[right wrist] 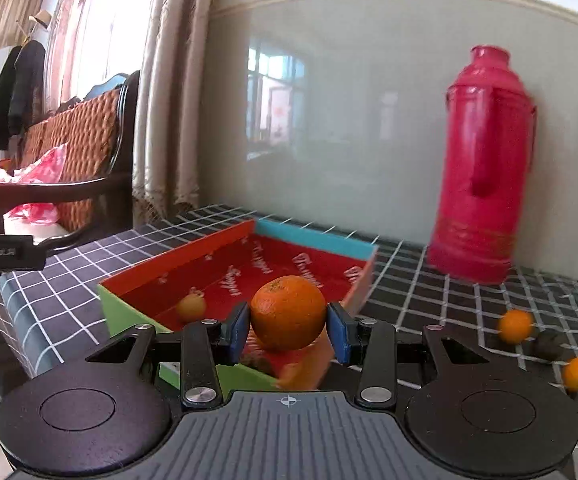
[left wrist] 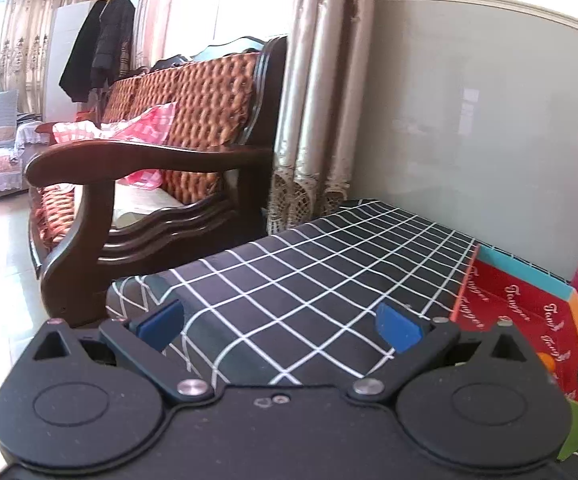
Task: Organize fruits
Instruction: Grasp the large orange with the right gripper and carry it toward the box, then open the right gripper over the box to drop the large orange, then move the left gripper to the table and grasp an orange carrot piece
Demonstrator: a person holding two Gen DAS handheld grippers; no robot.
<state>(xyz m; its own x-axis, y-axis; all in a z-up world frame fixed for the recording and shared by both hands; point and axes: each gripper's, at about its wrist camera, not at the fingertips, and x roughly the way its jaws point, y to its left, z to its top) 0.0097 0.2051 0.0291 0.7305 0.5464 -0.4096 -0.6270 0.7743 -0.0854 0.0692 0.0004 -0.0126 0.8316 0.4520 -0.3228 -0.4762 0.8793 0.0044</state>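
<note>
While the right gripper hangs above the near part of the red box, its two blue pads press on both sides of an orange, so this fruit is held in the air between them. Inside the box, on the red floor with white writing, a smaller yellow-orange fruit lies close to the left wall. One more orange shape shows under the held fruit at the near wall, but it is blurred and I cannot tell what it is.

On the checked tablecloth, to the right of the box, two small oranges lie apart from each other: one farther back, the other nearer to the camera. Between them sits a small dark object, too blurred to name. A tall pink thermos stands upright by the wall, behind these fruits.

The left gripper has its fingers spread wide and nothing is between its blue pads. It is over the tablecloth, with the box at its right side. A wooden sofa stands beyond the table edge, beside the curtain.
</note>
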